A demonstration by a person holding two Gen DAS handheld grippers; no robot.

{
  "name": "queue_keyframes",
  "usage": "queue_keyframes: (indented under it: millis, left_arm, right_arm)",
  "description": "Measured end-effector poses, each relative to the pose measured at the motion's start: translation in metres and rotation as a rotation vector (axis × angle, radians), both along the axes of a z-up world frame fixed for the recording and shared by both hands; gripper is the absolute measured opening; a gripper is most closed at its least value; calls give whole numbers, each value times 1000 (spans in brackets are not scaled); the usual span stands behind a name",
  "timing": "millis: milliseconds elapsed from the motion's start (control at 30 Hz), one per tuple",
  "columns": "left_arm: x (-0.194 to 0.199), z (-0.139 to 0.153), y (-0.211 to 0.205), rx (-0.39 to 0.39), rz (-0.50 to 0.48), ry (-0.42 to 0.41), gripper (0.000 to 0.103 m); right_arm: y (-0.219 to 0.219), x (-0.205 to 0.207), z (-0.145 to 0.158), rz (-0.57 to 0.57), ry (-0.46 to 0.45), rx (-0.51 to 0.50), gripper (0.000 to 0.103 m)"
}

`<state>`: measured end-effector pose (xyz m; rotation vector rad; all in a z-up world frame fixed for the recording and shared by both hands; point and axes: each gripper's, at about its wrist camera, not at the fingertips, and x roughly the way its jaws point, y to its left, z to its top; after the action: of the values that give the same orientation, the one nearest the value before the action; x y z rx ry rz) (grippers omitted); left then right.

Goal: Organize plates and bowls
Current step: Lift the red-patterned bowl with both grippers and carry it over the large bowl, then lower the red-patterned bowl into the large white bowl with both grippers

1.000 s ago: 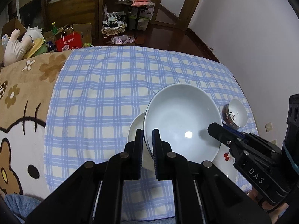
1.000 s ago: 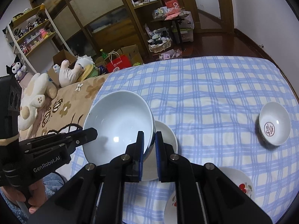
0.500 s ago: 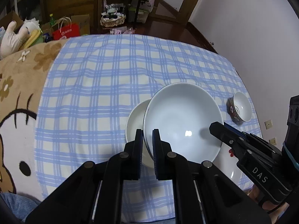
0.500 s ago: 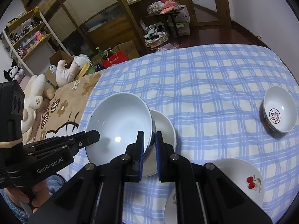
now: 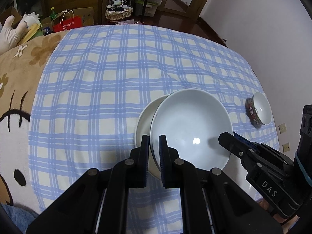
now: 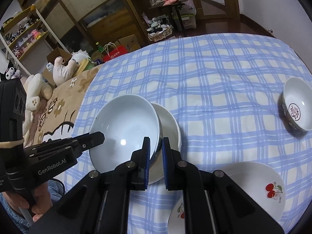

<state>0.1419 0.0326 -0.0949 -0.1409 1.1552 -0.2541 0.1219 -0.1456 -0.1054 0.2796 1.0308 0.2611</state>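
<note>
Left gripper (image 5: 154, 146) and right gripper (image 6: 156, 150) pinch opposite rims of the large white bowl (image 5: 191, 128), levelling it over the plain white plate (image 5: 144, 120) for stacking.

Passage is being left wide over the far checked cloth (image 6: 214, 74), while the near side is being crowded by the white plate (image 6: 169, 124), cherry plates (image 6: 259, 185) and small bowl (image 6: 298, 105).

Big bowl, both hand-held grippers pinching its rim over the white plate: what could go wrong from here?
1. The left hand-held gripper and right hand-held gripper pinch only the thin rim of the big bowl; uneven lowering could let it slip.
2. The bowl sits off-centre over the plate, so it may land tilted.
3. The soft cloth may rock the stack.
</note>
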Motion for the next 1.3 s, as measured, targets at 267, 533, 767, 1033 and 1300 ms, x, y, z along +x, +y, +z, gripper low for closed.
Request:
queue_keyframes:
  millis: [267,533,767,1033,1300]
  left_arm:
    - [4,-9,-1,14,2,11,10]
    - [7,-17,-6,25,-9,23,10]
    - [9,-22,-7,34,-15,37,10]
    - [13,-26,-7,25,-4,43,9]
    - [13,-28,-9,24,-8,51,9]
  right_arm:
    - [5,6,-10,0,23,-11,13]
    - [3,7,-13,-14,22,-23,13]
    - [-1,6,-25,-17,43,-9,13]
    - [0,6,-28,-18,43,-12,14]
    - [5,9,-28,-15,43,-49,16]
